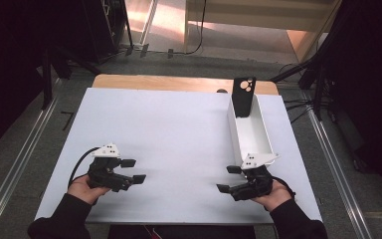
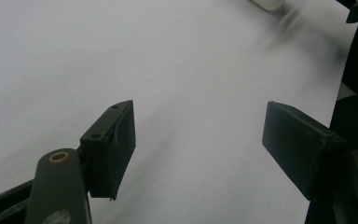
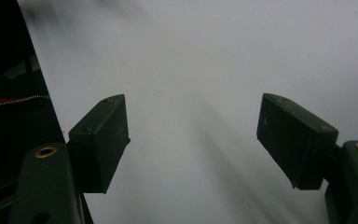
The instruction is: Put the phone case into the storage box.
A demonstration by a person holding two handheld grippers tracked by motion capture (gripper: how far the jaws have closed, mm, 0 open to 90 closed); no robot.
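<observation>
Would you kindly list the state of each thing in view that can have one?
Left hand-held gripper: open, empty, over the white board.
Right hand-held gripper: open, empty, over the board.
White tray: upright on the board.
Black phone case: standing tilted at the tray's far end, leaning on its wall.

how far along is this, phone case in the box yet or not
Looks done: the black phone case stands leaning at the far end of the white box. In hand: nothing. The left tool and right tool are both open over the bare white board, jaws pointing toward each other. Left: little is evident, beyond perhaps drawing the hands away.
</observation>
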